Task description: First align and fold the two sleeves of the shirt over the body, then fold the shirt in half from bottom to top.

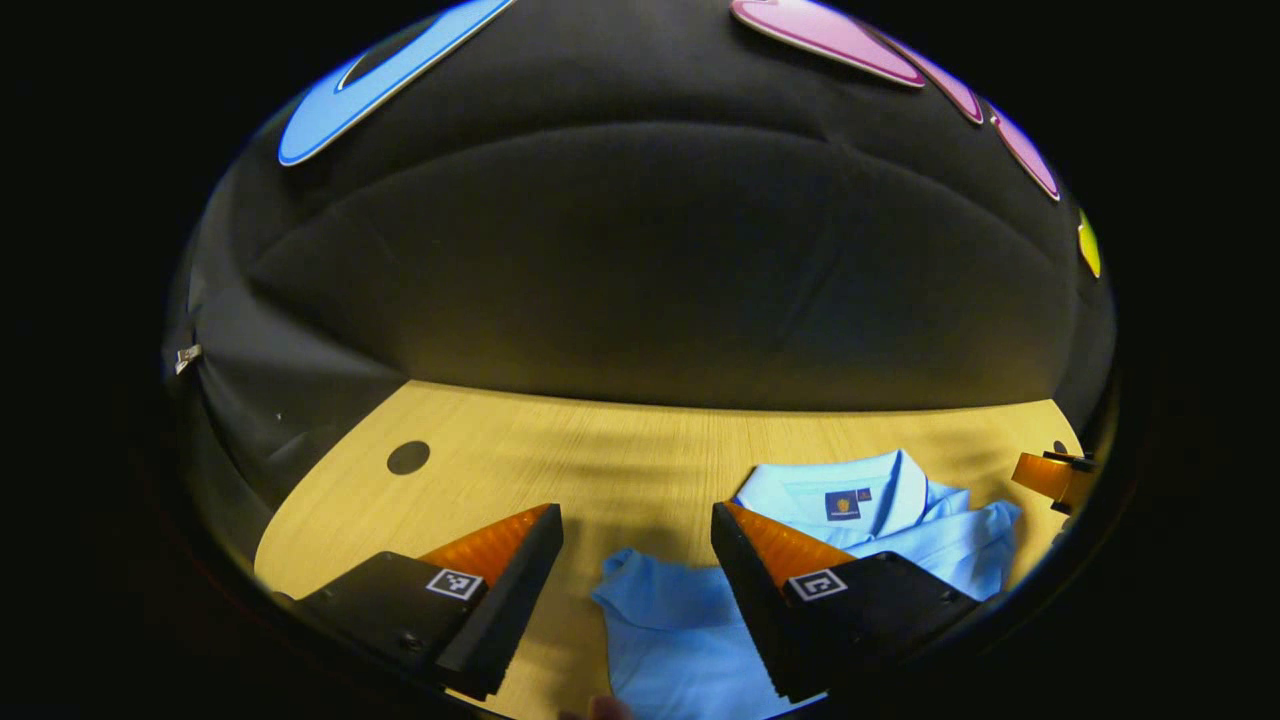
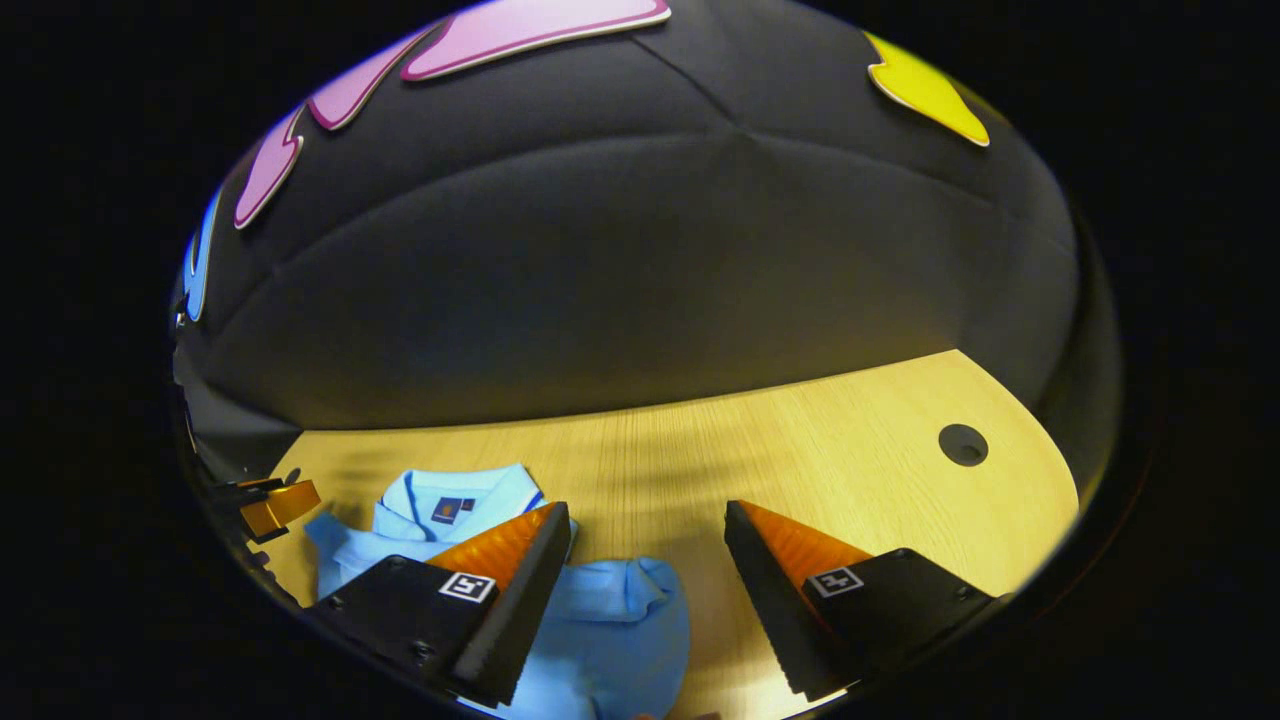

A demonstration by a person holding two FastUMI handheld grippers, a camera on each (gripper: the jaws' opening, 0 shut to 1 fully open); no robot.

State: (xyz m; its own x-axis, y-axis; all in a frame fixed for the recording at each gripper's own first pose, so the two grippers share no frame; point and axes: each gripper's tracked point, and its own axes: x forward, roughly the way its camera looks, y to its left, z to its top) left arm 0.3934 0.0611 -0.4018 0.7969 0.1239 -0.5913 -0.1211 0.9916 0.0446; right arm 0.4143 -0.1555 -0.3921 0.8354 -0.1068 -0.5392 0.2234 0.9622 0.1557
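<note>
Light blue shirt [image 1: 900, 545] flat on table [image 1: 620, 460], collar toward wall

The left claw [image 1: 637, 520] has two wedge-shaped fingers that taper to points, each set on a black block with screw heads and a small square black-and-white marker on top. Their inner faces are ridged like saw teeth. The right claw [image 2: 648, 518] is built the same: two tapering ribbed wedges on black mounts, each with its own square marker and screws.
</note>
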